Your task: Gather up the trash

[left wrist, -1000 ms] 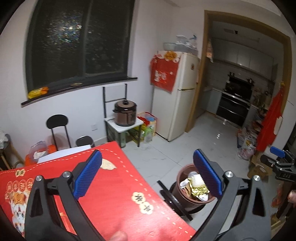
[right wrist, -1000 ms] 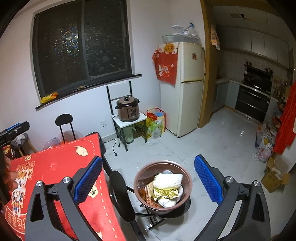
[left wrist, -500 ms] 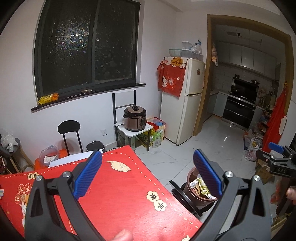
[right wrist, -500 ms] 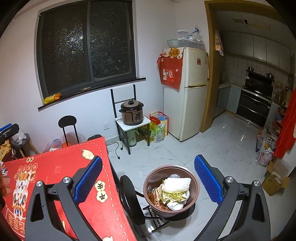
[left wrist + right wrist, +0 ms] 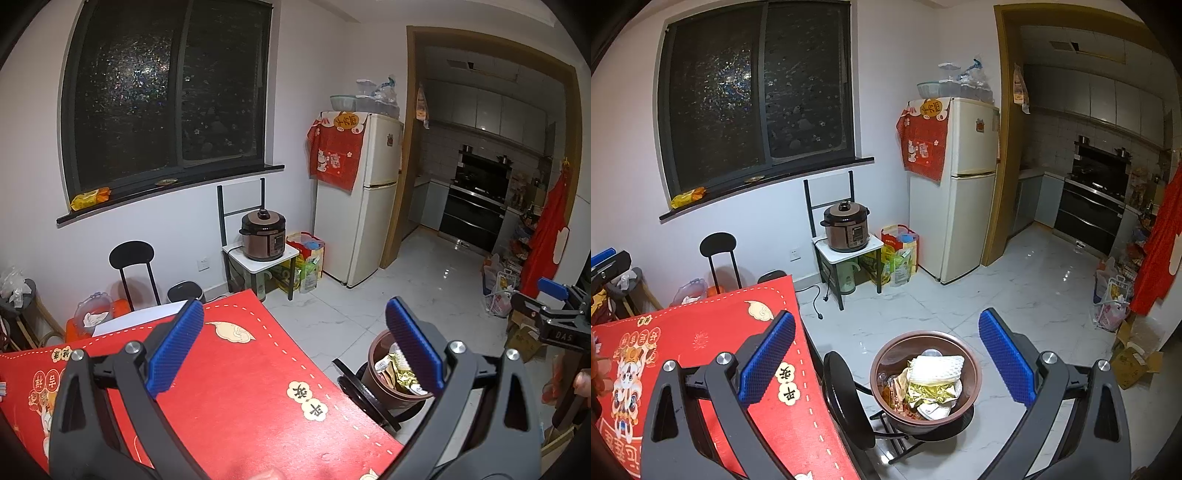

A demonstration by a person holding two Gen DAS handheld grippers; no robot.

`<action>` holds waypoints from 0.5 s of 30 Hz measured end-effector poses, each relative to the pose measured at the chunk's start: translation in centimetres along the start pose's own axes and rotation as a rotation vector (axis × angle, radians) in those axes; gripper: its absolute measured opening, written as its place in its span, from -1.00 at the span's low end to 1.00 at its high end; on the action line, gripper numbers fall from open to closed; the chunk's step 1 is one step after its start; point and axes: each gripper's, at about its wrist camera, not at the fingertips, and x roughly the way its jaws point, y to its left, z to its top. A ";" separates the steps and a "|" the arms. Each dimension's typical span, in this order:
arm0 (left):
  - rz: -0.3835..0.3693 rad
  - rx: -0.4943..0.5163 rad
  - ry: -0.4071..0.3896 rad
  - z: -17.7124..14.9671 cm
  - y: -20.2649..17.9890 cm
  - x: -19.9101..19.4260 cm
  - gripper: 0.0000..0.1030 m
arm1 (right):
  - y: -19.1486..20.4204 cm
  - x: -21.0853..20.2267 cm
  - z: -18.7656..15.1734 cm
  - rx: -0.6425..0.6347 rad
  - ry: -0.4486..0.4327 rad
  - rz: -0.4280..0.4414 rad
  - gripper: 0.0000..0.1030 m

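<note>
Both pairs of blue-padded fingers stand spread wide apart with nothing between them. The left gripper (image 5: 293, 343) hangs over the bench (image 5: 236, 376), which is covered by a red cloth with printed clouds and characters. The right gripper (image 5: 886, 356) hangs just past the bench's edge, above the trash bin (image 5: 925, 380). The bin, a brown round one, stands on the white floor (image 5: 1015, 295) beside the bench, with a black chair (image 5: 846, 395) between them. It is filled with trash (image 5: 932, 384): crumpled gold wrappers, white foam netting and other scraps. Farther from the bench, a pressure cooker (image 5: 846, 229) sits on a small stand beside the fridge (image 5: 960, 184).
</note>
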 end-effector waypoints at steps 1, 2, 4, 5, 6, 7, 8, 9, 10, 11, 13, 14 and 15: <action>-0.001 0.000 0.000 0.0 0.0 0.0 0.89 | -0.1 0.0 0.1 -0.001 0.000 0.001 0.90; -0.003 -0.001 0.001 -0.1 0.0 0.0 0.89 | -0.2 -0.1 0.1 -0.001 -0.001 -0.001 0.90; -0.006 0.000 0.001 -0.1 -0.1 0.0 0.89 | -0.2 -0.1 0.1 0.000 -0.001 -0.002 0.90; -0.009 0.000 0.001 -0.2 -0.2 0.0 0.89 | -0.3 -0.1 0.1 0.001 -0.001 -0.003 0.90; -0.010 0.001 0.002 -0.2 -0.2 -0.1 0.89 | -0.3 -0.1 0.0 0.002 -0.001 -0.005 0.90; -0.009 0.003 0.002 -0.1 -0.2 0.0 0.89 | -0.3 -0.2 0.0 0.004 -0.001 -0.007 0.90; -0.009 0.005 0.003 -0.2 -0.3 0.0 0.89 | -0.4 -0.2 -0.1 0.005 -0.002 -0.007 0.90; -0.009 0.008 0.004 -0.2 -0.3 0.0 0.89 | -0.5 -0.3 -0.1 0.006 -0.002 -0.008 0.90; -0.009 0.010 0.004 -0.2 -0.4 0.0 0.89 | -0.6 -0.4 -0.1 0.007 -0.002 -0.010 0.90; -0.009 0.012 0.003 -0.2 -0.5 0.0 0.89 | -0.7 -0.4 -0.2 0.007 -0.002 -0.011 0.90; -0.009 0.014 0.004 -0.2 -0.4 0.0 0.89 | -0.9 -0.5 -0.2 0.008 -0.003 -0.014 0.90; -0.009 0.016 0.004 -0.2 -0.5 0.0 0.89 | -0.9 -0.6 -0.3 0.009 -0.004 -0.015 0.90; -0.009 0.019 0.004 -0.2 -0.6 0.0 0.89 | -1.0 -0.7 -0.3 0.010 -0.005 -0.017 0.90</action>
